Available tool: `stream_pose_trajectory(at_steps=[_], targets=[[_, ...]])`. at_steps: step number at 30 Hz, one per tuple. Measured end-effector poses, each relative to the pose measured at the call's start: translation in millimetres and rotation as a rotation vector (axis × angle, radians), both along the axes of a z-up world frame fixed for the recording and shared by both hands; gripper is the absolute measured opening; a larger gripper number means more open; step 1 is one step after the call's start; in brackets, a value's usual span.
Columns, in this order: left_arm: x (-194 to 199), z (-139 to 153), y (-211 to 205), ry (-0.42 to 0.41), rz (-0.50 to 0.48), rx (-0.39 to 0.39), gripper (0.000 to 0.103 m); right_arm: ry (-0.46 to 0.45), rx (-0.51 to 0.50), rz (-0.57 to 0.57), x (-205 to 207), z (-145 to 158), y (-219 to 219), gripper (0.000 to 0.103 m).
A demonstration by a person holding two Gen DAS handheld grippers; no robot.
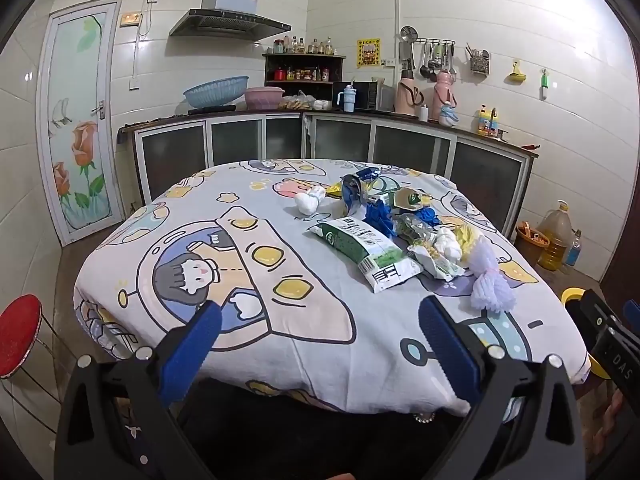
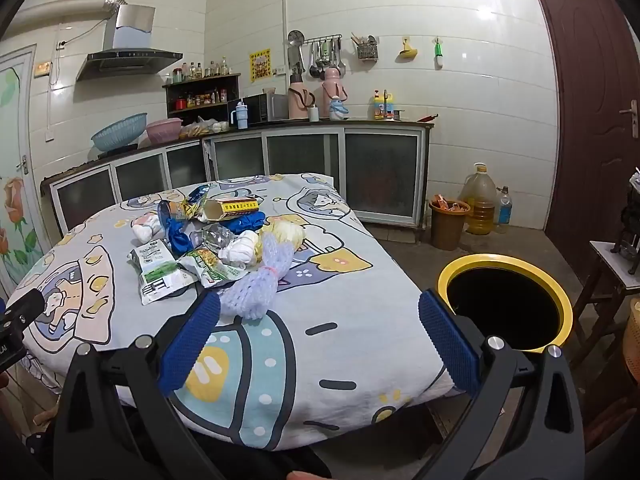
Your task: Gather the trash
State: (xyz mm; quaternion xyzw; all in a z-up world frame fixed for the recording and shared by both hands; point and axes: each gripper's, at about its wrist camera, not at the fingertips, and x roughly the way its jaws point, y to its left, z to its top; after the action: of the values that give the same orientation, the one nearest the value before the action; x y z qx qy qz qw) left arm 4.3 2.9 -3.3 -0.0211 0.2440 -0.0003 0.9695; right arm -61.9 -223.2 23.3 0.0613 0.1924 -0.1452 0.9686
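From the left wrist, the left gripper [image 1: 320,334] hangs spread wide and empty over the cartoon-print tablecloth [image 1: 280,280], tilted downward, the green-and-white plastic snack wrapper [image 1: 366,250] lying ahead and to the right (untouched). From the right wrist, the right gripper [image 2: 320,334] is equally splayed and empty, the pale lavender foam net sleeve [image 2: 252,290] just beyond its left finger and the yellow-rimmed black bin [image 2: 505,305] behind its right one.

Tablecloth [image 1: 320,340]: pale grey w/ cartoon astronaut kids, yellow, peach & blue patches. Snack bag [image 1: 362,250]: green & white, black barcode. Foam net [image 2: 256,288]: lavender. Crumpled glove [image 2: 182,240]: deep blue. Small box [image 2: 230,208]: yellow. Bin [image 2: 504,260]: black inside, yellow rim. Gripper pads [image 1: 192,344]: blue, ribbed, on black frames. Stool [image 1: 18,334]: red. Walls: white tile.
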Motion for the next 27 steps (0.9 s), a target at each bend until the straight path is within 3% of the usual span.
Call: stream_pose_trajectory(at_steps=[27], targets=[[-1.2,1.4,-4.2,0.003,-0.007,0.005,0.095,0.004,-0.001,0.003,0.5,0.9,-0.3,0.096]])
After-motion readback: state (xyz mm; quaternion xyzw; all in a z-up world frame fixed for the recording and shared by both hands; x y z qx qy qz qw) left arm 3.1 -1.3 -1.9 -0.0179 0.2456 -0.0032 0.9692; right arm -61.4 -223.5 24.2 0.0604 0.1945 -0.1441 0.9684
